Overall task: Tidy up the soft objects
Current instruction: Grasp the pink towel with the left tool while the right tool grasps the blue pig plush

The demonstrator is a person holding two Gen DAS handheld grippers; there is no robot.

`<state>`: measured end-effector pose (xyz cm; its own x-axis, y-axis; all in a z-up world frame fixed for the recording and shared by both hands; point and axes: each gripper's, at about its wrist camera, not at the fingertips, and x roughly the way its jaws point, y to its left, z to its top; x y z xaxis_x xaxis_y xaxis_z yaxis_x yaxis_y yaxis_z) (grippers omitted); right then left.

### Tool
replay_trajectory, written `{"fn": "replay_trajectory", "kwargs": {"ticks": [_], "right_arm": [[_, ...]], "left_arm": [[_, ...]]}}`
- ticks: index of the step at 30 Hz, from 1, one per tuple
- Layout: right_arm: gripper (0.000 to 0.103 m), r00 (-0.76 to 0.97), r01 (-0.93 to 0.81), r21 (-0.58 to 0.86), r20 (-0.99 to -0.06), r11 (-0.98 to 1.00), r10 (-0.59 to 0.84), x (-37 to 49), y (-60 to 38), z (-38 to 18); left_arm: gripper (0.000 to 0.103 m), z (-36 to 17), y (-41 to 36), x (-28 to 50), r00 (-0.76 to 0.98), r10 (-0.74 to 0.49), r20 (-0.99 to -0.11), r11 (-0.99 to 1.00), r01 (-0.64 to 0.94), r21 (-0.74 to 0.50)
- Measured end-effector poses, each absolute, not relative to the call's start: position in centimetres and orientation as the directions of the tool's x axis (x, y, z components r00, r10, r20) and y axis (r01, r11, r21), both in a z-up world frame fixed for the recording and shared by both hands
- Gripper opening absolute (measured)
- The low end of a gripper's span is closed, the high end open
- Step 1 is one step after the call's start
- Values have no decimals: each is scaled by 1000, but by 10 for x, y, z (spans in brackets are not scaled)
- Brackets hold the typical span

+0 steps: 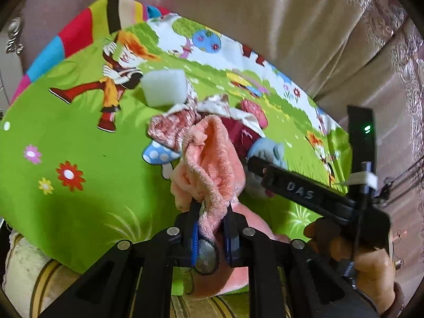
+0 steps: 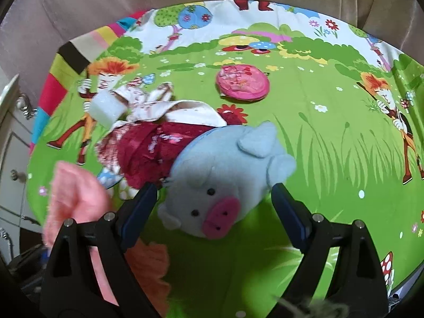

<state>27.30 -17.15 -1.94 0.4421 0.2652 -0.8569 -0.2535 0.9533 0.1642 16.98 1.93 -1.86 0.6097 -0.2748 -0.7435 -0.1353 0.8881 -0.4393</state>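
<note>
My left gripper (image 1: 210,209) is shut on a fluffy pink cloth (image 1: 209,156) and holds it above the cartoon-print green sheet (image 1: 79,132). The cloth also shows at the left of the right wrist view (image 2: 76,196). My right gripper (image 2: 213,193) is open, its fingers on either side of a light blue plush pig (image 2: 225,175) lying on the sheet. A dark red patterned garment (image 2: 148,145) lies crumpled behind the pig. A white foam block (image 2: 106,110) sits at its far left; it also shows in the left wrist view (image 1: 164,87). A round pink pad (image 2: 242,82) lies further back.
The sheet covers a seat with beige cushions (image 1: 265,13) behind it. A white cabinet with metal knobs (image 2: 16,137) stands at the left. The right gripper's black body (image 1: 304,193) and the hand holding it cross the right of the left wrist view.
</note>
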Motion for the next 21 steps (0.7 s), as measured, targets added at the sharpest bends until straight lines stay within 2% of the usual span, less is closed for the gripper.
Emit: {"fn": "replay_trajectory", "kwargs": {"ticks": [3, 5, 6, 7, 10, 21], "right_arm": [[89, 444, -264, 155, -857, 952, 262, 276, -168, -24], [77, 444, -278, 146, -857, 949, 262, 276, -165, -27], [66, 429, -289, 164, -859, 943, 281, 276, -165, -29], [60, 411, -298, 189, -859, 936, 305, 275, -165, -31], [52, 422, -311, 191, -850, 931, 315, 269, -166, -27], [47, 468, -289, 239, -810, 927, 354, 241, -201, -8]], "left_arm": [[15, -18, 20, 171, 614, -275, -740, 885, -139, -444], [15, -19, 20, 170, 616, -275, -738, 884, -141, -447], [15, -19, 20, 170, 617, -275, -737, 883, -141, -447], [15, -19, 20, 171, 619, -274, -736, 883, -140, -447], [15, -18, 20, 168, 622, -272, -734, 884, -139, -446], [15, -5, 14, 159, 661, -249, -708, 896, -120, -427]]}}
